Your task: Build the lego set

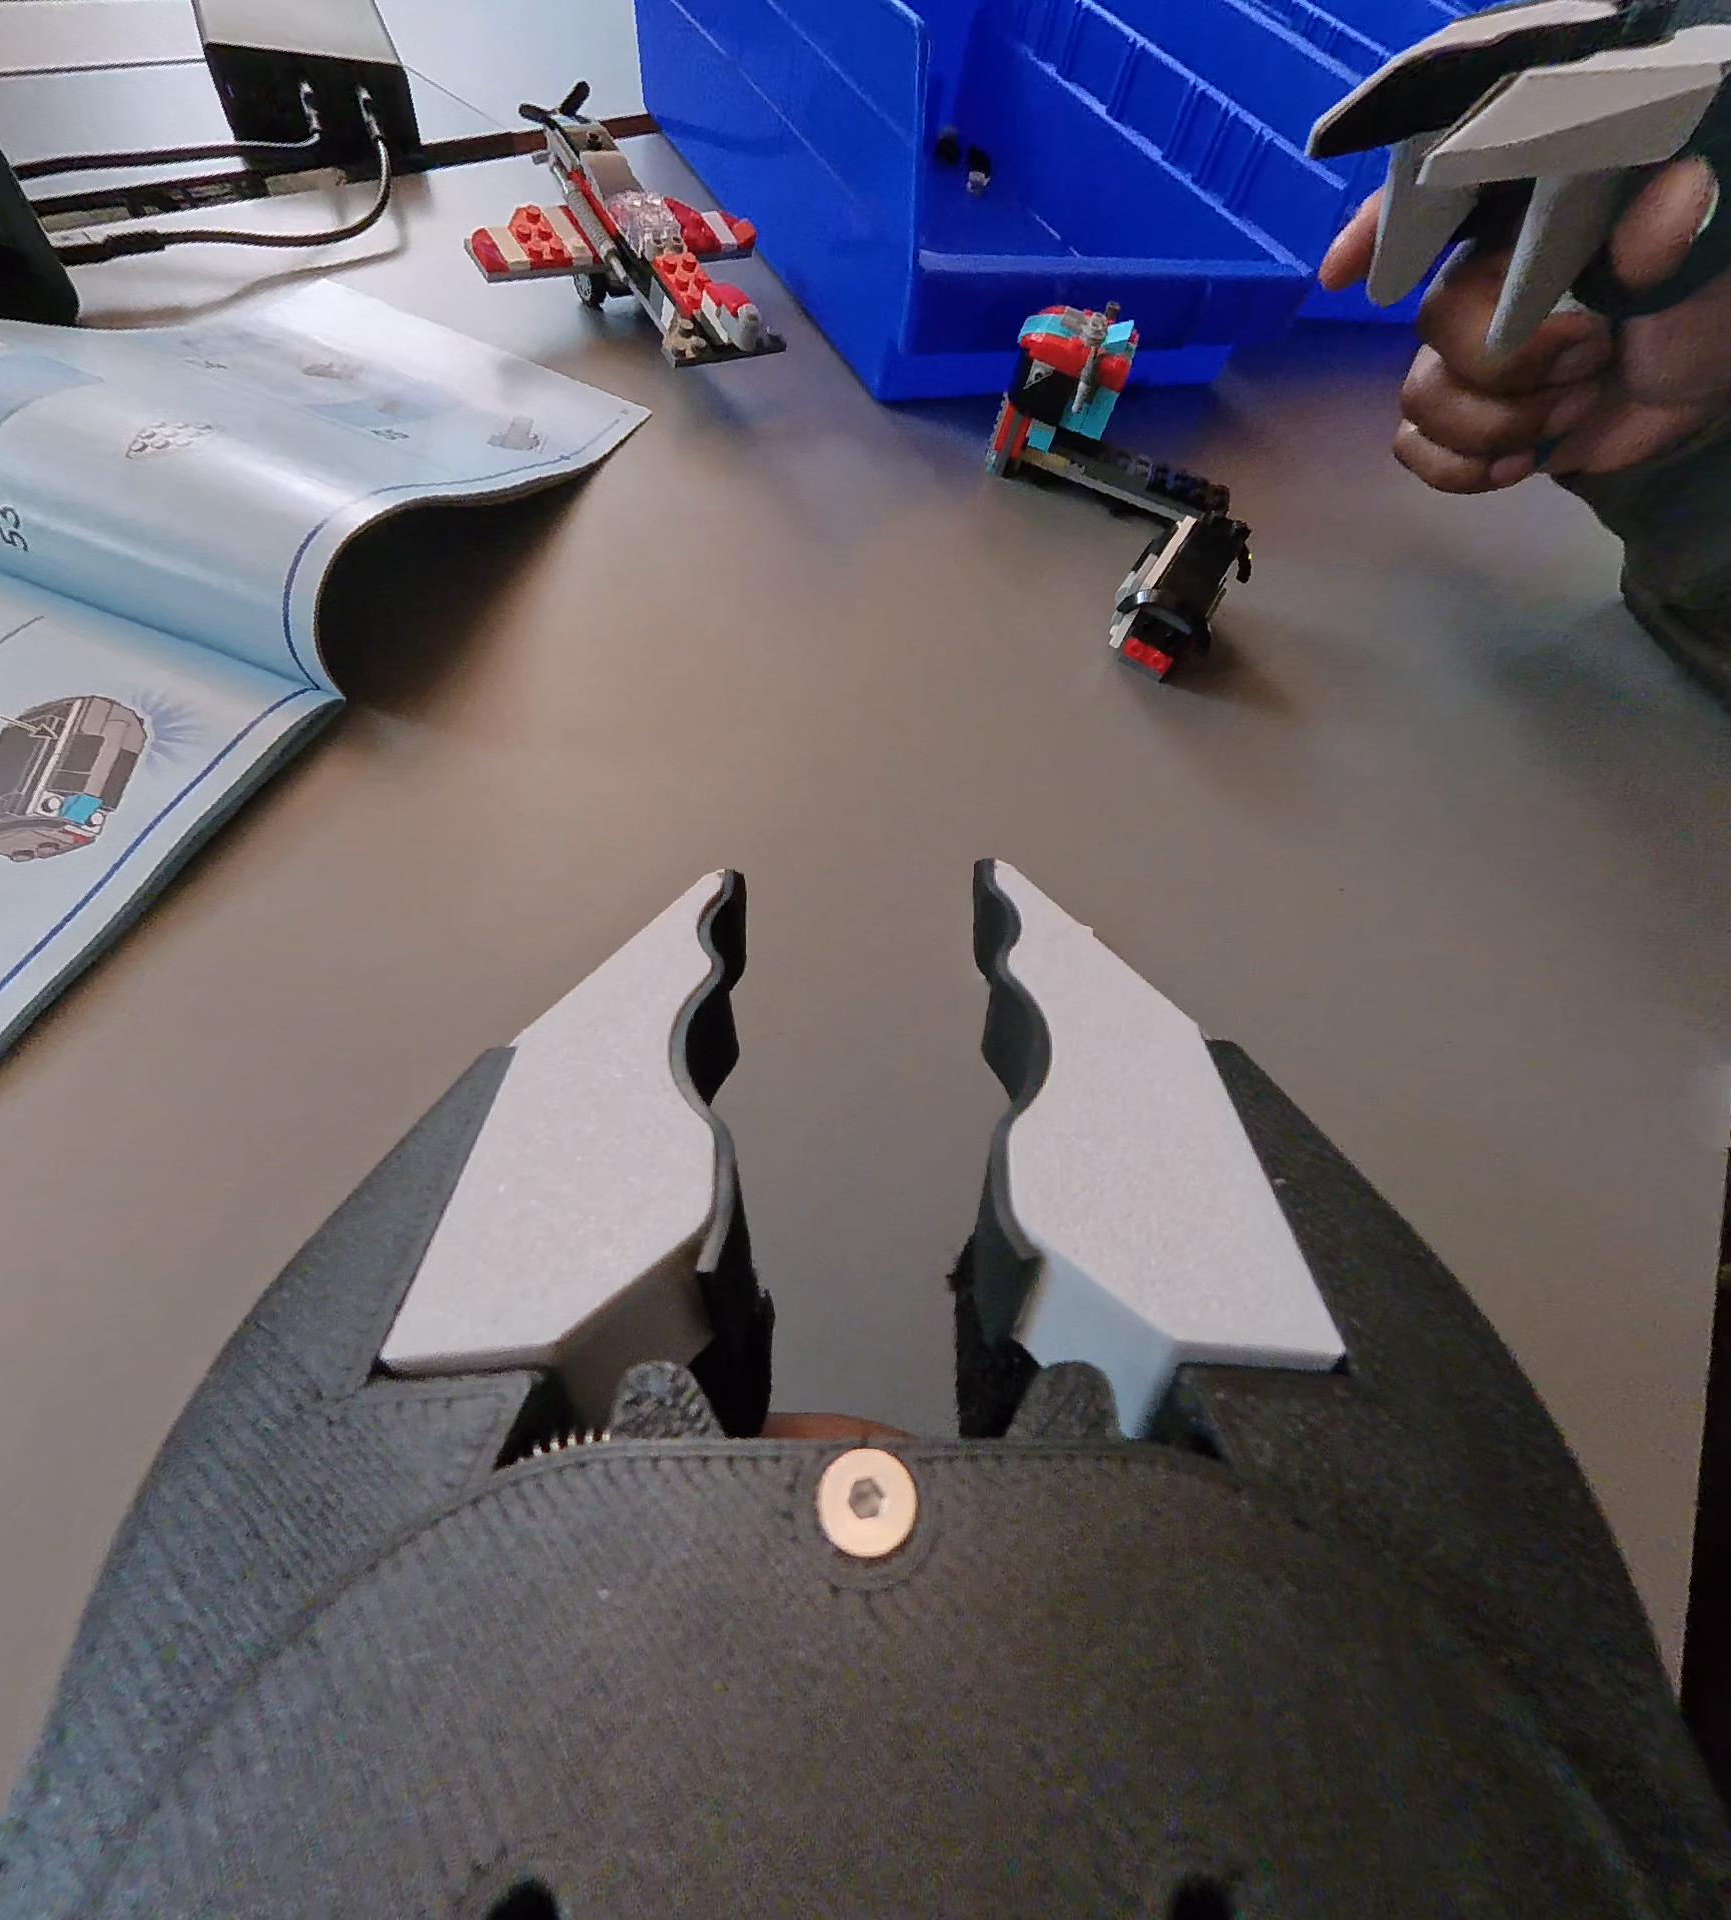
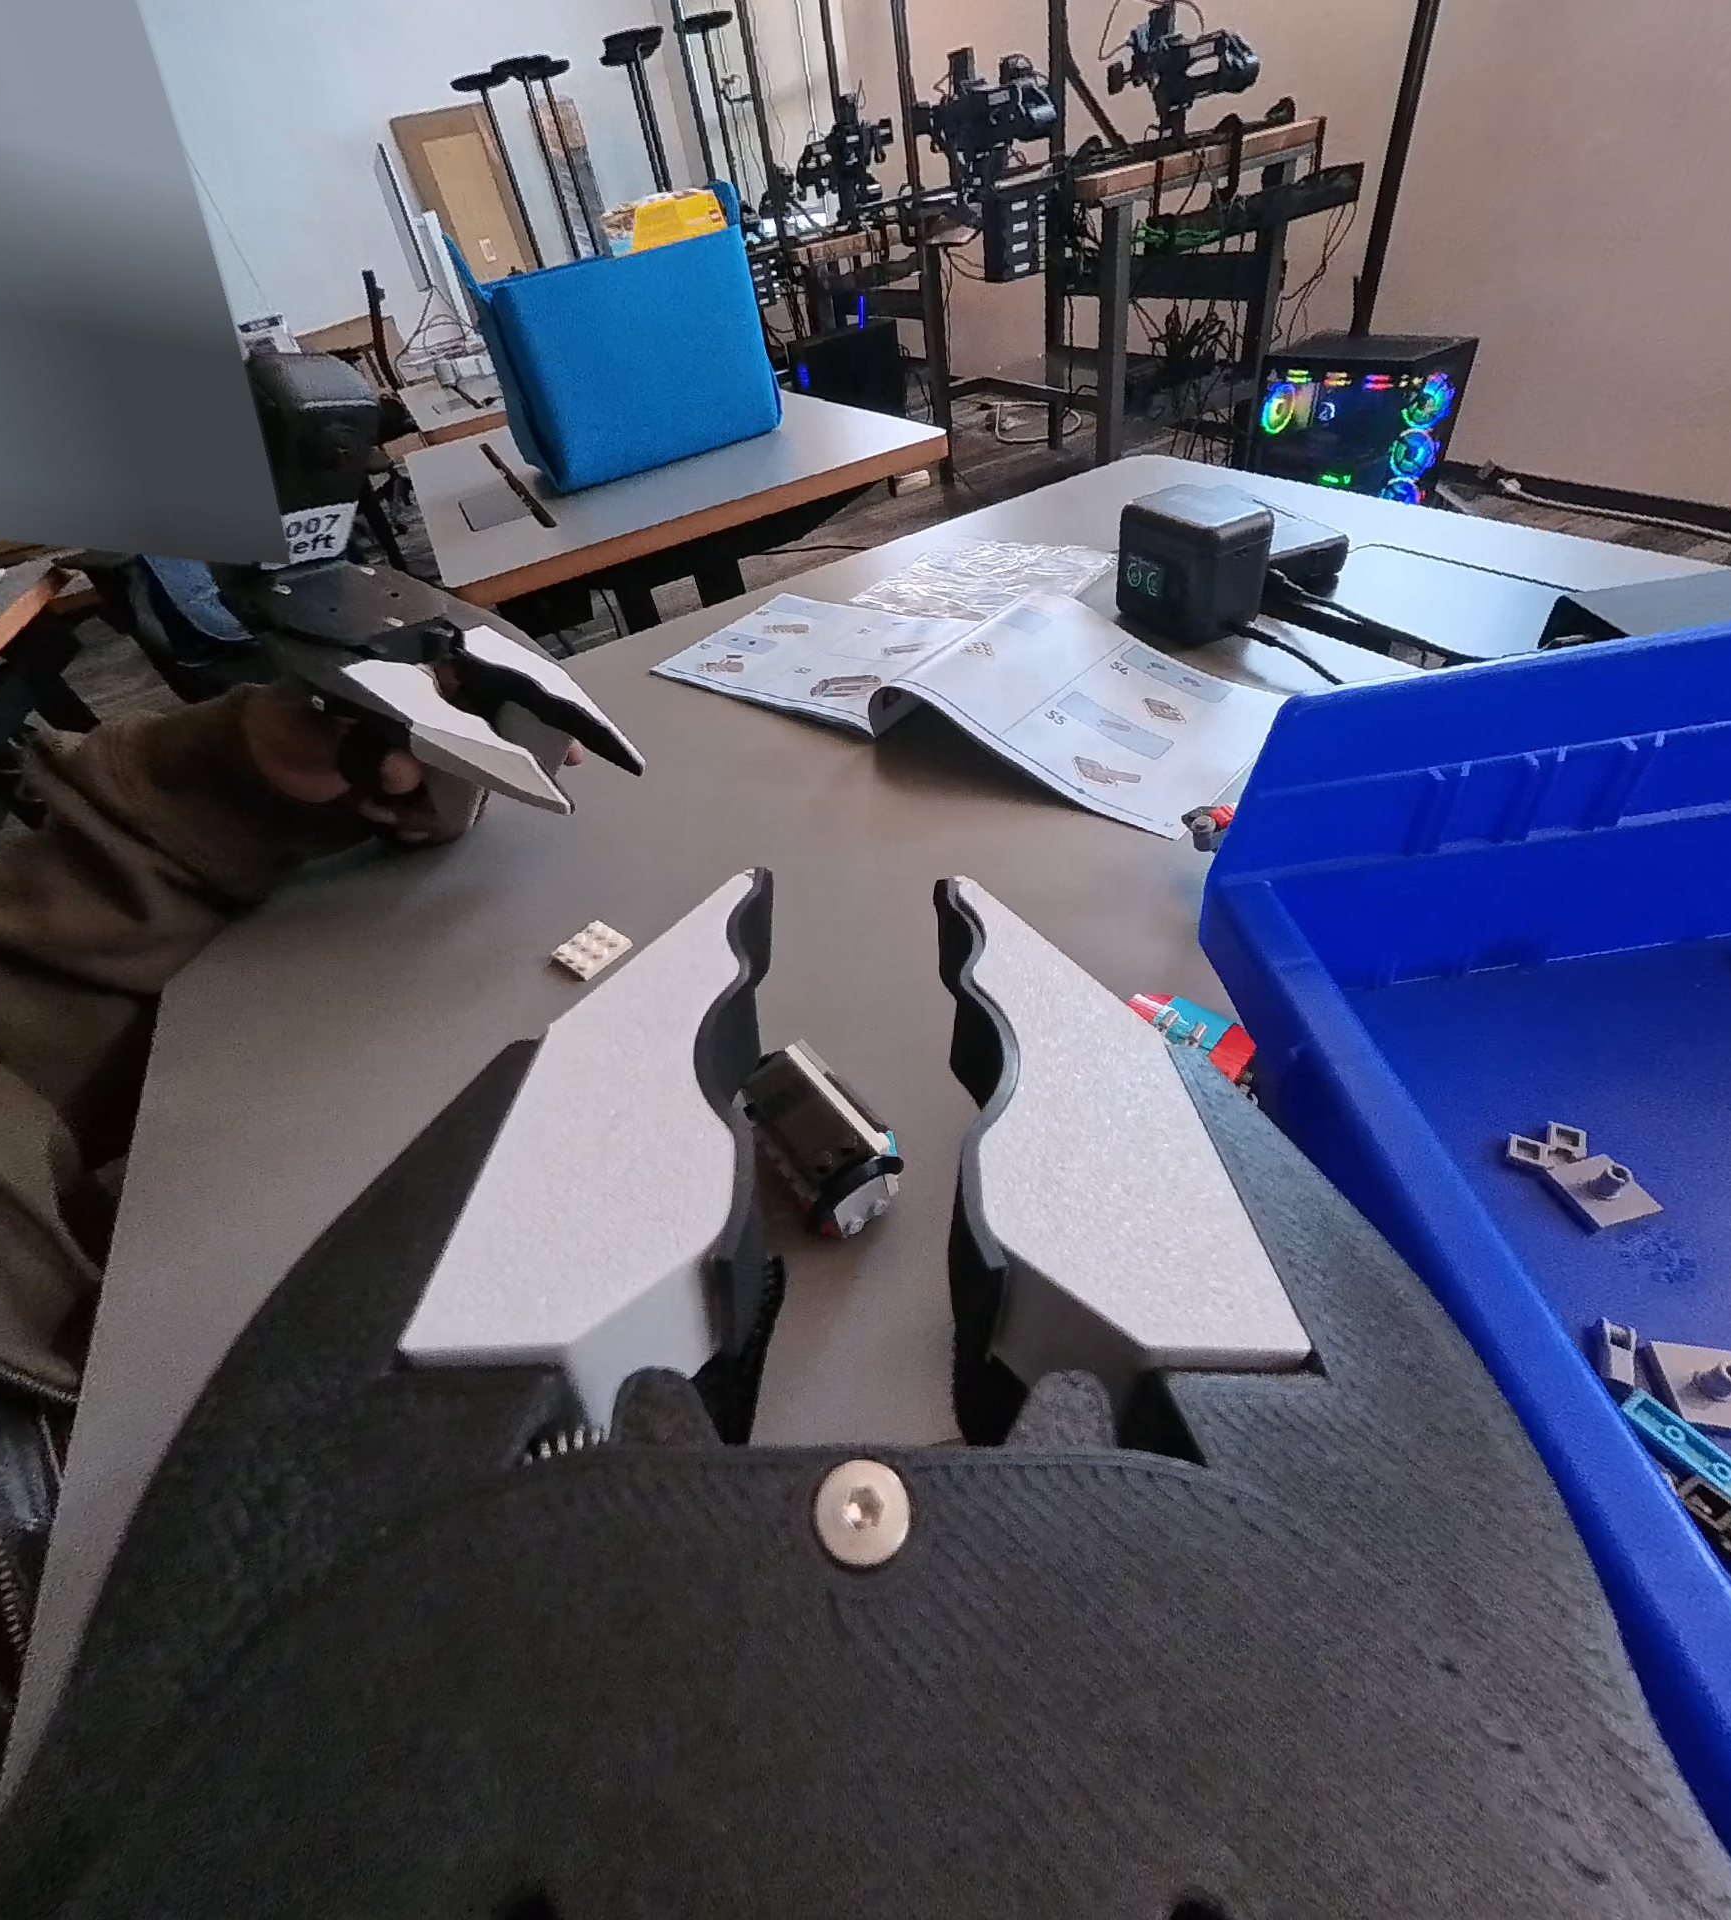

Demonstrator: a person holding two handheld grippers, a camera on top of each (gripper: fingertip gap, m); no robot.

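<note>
Jaws of the right gripper point(image 2: 853, 883) stand apart above a small black brick-built block point(image 2: 819, 1148), which lies on the grey table point(image 2: 840, 790) untouched. Left gripper point(image 1: 856, 873) gapes too, bare, over tabletop, an open pale-blue instruction booklet point(image 1: 165, 540) off to its left.

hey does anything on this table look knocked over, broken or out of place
The black brick model lies on its side, joined by a bent strip to the teal and red piece, like a build folded apart. One white plate sits loose, away from the blue bin. Nothing looks spilled.

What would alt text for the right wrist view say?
An open claw hangs over a grey table, with a small black brick model lying below between its fingers, not gripped. A blue bin of loose bricks sits right, the other claw left.
</note>
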